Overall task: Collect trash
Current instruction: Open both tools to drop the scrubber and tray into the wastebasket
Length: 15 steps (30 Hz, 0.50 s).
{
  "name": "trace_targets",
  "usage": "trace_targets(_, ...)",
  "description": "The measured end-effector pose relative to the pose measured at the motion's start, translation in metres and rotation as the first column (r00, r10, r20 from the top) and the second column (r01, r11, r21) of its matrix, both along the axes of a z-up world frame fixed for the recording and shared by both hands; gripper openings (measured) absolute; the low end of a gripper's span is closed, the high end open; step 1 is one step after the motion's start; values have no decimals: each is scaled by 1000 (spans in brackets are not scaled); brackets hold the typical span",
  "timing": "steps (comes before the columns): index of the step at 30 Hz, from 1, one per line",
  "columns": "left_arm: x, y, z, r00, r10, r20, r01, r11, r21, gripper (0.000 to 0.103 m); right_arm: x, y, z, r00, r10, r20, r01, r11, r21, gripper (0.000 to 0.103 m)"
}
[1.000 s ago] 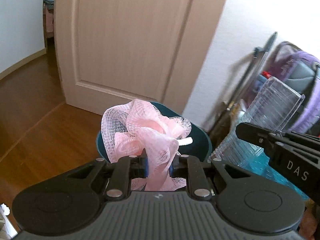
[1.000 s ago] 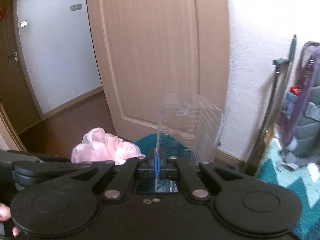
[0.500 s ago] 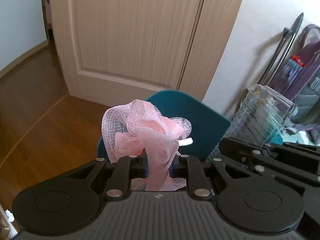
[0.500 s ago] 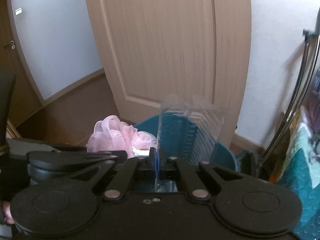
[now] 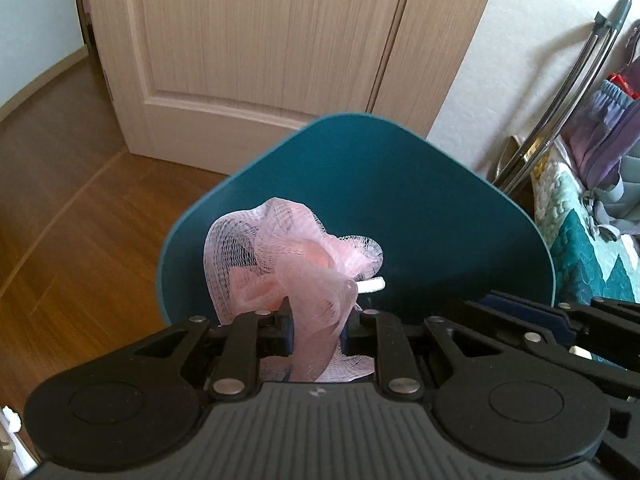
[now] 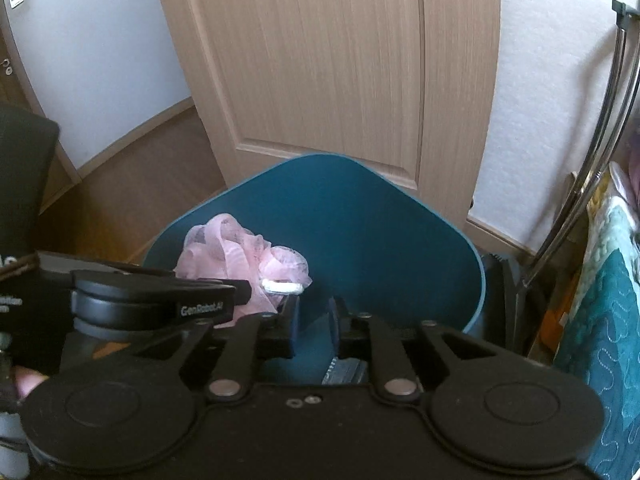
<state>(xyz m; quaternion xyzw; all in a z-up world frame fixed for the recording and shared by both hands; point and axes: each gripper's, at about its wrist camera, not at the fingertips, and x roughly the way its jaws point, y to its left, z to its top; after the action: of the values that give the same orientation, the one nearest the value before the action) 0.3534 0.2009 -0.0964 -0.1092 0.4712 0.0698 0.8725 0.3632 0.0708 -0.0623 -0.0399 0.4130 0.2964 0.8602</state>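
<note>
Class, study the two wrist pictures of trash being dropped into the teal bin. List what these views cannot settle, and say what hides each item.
- Bottom of the teal bin: both views, hidden by the gripper bodies.
- Clear plastic container: right wrist view, only a sliver shows below the open right gripper; where it lies is unclear.
- Lower part of the pink mesh sponge: left wrist view, covered by the left gripper; whether the pads press it is unclear.

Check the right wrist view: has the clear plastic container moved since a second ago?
Yes. It stood upright above the right gripper against the door; now it is gone, likely into the teal bin. The jaws have just opened, nothing between them.
</note>
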Motion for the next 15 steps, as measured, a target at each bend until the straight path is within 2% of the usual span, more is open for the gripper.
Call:
trace_targets(5,-4,1,-1,1000,8,-7,-8,1000,-26,37,-3,0,0,1000,-12,-8,11,1000,-4,23)
trace_targets(7,-8,0,3,1000,17,1,-17,1000,-17,65,-7,-4,4,1000,-13,-3,13,1000,-3,26)
trace_targets(8,-9,-1,5,1000,20,10,-20,1000,-13,69,-9,-5,5,1000,-13,-3,13,1000,0,28)
trace_targets(15,-28,-9,34,998,11,69,-11,1000,-2,71,-28,-22,28,1000,-17,12,17,999,30,34)
